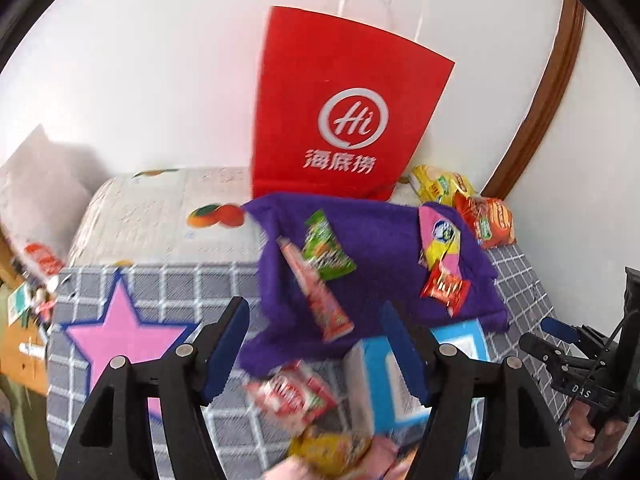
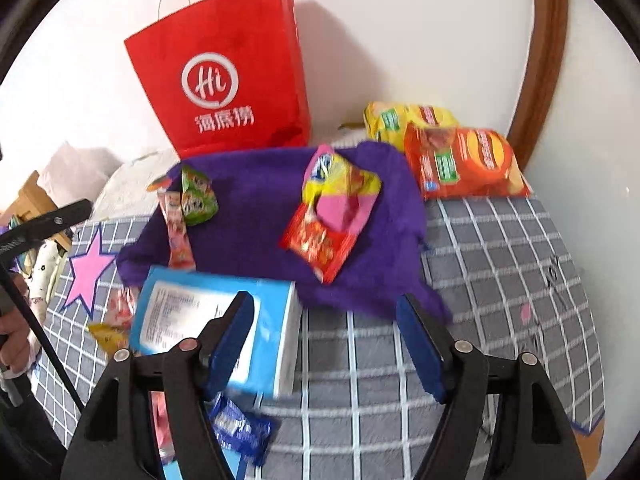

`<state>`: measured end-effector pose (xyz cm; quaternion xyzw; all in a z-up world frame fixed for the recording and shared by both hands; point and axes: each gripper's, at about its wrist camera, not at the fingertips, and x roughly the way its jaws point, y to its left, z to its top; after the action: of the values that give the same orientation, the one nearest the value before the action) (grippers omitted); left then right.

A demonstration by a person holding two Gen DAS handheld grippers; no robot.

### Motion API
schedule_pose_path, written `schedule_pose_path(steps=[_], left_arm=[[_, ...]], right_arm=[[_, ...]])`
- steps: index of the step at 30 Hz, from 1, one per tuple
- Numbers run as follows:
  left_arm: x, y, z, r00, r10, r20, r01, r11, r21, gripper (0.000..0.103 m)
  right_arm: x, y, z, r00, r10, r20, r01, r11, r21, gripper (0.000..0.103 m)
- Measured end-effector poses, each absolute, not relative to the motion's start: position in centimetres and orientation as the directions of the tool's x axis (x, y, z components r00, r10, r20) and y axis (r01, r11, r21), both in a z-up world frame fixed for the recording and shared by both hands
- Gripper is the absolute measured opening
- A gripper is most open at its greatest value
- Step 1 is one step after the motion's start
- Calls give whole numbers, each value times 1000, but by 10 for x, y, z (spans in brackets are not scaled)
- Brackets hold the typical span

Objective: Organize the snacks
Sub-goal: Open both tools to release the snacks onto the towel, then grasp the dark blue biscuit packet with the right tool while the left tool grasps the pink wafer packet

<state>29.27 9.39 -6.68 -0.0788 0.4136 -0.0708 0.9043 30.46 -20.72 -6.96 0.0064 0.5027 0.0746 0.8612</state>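
A red paper bag [image 1: 340,108] [image 2: 228,76] stands against the wall behind a purple cloth [image 1: 380,256] [image 2: 256,220]. On the cloth lie a green packet [image 1: 326,246] [image 2: 196,196], a long pink stick pack [image 1: 316,292] [image 2: 178,236], a pink-yellow packet [image 1: 440,236] [image 2: 340,188] and a small red packet [image 1: 446,288] [image 2: 316,244]. A blue box [image 1: 384,380] [image 2: 216,328] lies in front. My left gripper [image 1: 316,348] is open above a red-white packet [image 1: 292,392]. My right gripper [image 2: 324,344] is open, its left finger over the box.
Yellow [image 2: 408,120] and orange [image 2: 464,164] chip bags lie at the back right by the wall. A yellow packet [image 1: 332,448] and a blue wrapper [image 2: 240,428] lie near the front. The bed has a grey checked cover [image 2: 500,280] with a pink star [image 1: 124,336].
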Motion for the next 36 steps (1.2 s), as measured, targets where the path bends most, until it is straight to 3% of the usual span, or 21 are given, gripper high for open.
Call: schedule_pose_path(steps=[12,24,31,33,36], left_arm=[[214,137,-97,625,-147,-766,-20,979,-205,67],[184,159,-132,583,-160,-796,-57,970,-236,67],[184,158,-139,572,-186,-799,-47,965,-258,67],[185,156,-139,570,-189,-799,-42,965,-259,67],[185,153,-140,569,-194,-799,-33,966,-258,67]], right_arm=[[244,-179,-112,403,180,-897,-141,981,134,69],[232,-157,-160,278,247,-928,-95,969,229,69],[234,-147,-167,286,210,-935,-119,976,183,70],[234,-146,-167,284,198,-938,-149,976,161,63],[233,-151,-164,290,164,-943,-188,976,112,62]])
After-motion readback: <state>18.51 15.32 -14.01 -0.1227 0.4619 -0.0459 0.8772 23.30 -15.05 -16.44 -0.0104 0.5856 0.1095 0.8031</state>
